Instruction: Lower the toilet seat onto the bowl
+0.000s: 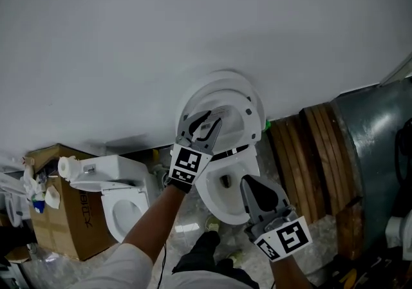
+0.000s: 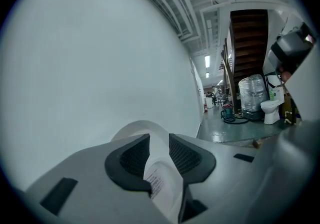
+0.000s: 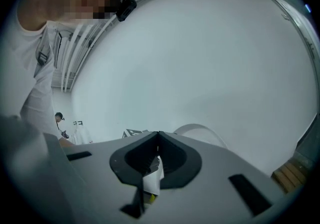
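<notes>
The white toilet's seat (image 1: 250, 102) stands raised against the white wall, above the bowl (image 1: 215, 201). My left gripper (image 1: 205, 125) is up at the seat's lower left edge. In the left gripper view that white rim (image 2: 161, 170), with a small printed label on it, runs between the dark pads (image 2: 131, 160) of the left gripper (image 2: 159, 140); the jaws stand apart around it. My right gripper (image 1: 252, 186) hovers over the bowl's right rim, fingertips together and holding nothing. In the right gripper view its tips (image 3: 158, 135) meet, and the seat's arc (image 3: 201, 129) shows beyond.
A second toilet (image 1: 122, 207) and a cardboard box (image 1: 55, 226) sit on the floor to the left. Wooden slats (image 1: 315, 152) and a grey metal casing (image 1: 376, 130) lean at the right. The white wall (image 1: 193, 24) rises right behind the toilet.
</notes>
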`<move>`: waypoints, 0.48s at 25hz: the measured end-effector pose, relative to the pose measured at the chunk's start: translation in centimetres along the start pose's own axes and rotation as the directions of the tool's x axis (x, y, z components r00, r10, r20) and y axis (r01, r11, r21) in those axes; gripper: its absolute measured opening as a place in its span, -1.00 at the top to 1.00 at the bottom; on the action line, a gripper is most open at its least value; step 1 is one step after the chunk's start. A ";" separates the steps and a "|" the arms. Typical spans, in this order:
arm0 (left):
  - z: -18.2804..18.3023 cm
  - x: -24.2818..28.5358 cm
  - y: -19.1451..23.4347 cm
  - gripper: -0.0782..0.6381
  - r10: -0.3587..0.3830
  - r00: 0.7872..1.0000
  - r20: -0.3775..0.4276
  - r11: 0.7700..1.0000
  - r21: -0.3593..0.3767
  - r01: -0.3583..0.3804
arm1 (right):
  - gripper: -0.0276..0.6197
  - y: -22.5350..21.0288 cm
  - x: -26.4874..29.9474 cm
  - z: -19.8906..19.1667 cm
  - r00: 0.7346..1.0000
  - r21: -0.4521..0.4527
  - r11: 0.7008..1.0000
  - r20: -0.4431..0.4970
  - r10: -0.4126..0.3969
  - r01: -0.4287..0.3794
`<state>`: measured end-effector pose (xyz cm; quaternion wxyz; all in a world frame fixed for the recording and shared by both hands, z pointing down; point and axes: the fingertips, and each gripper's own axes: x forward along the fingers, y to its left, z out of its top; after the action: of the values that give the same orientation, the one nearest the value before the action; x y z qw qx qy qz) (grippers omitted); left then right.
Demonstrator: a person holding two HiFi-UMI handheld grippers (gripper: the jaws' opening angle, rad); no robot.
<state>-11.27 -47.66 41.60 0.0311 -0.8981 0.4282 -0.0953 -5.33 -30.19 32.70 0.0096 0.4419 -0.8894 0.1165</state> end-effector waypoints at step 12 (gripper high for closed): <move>-2.6 4.5 2.6 0.32 0.025 0.997 -0.067 0.997 0.069 -0.020 | 0.87 -3.5 8.7 -1.3 0.999 0.087 0.996 0.035 0.019 -0.022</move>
<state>-11.01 -52.74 44.42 0.0483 -0.8879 0.4356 -0.1397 -7.94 -38.80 35.71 -0.0261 0.4348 -0.8880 0.1477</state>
